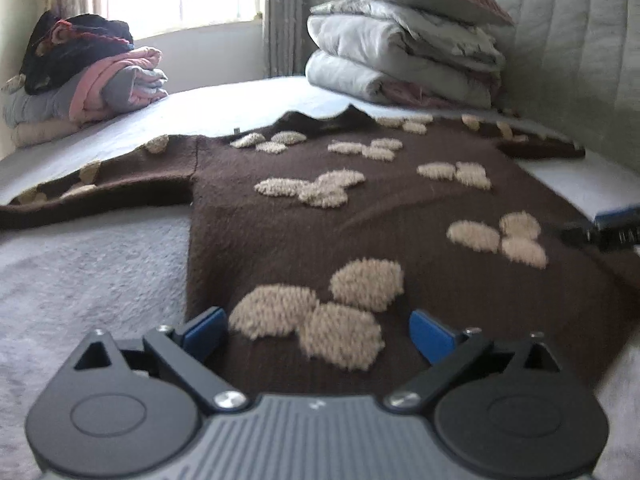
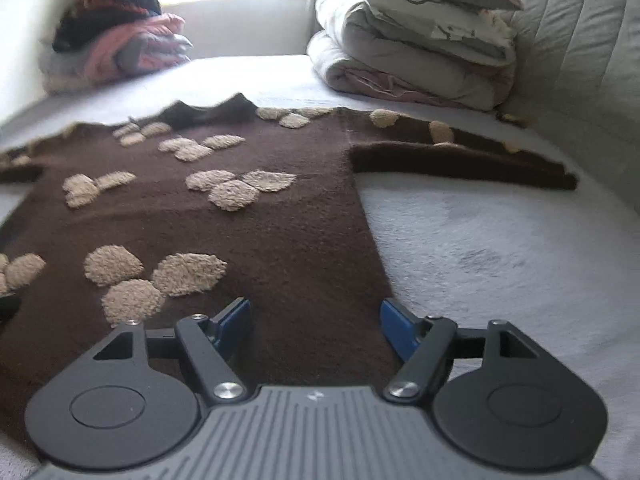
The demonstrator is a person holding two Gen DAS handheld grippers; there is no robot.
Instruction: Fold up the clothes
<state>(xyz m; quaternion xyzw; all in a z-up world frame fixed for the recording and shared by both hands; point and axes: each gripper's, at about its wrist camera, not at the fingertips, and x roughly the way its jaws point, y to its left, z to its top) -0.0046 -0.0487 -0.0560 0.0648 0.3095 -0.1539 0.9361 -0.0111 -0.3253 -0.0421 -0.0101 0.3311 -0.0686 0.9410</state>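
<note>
Left wrist view: our left gripper (image 1: pixel 318 330) and right gripper (image 2: pixel 316 322) hover, fingers spread, over the sweater (image 1: pixel 320 220) hem. Pinching only the top layer could drag it askew across the bed (image 2: pixel 500 240).

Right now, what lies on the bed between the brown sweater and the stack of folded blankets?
Only bare bed cover lies between the sweater and the blankets; the right wrist view shows it best.

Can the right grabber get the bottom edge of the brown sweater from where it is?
Probably yes. The right gripper is open, with the brown sweater lying flat on the bed just ahead of its fingers, its side edge between them, and nothing lies in the way.
</note>
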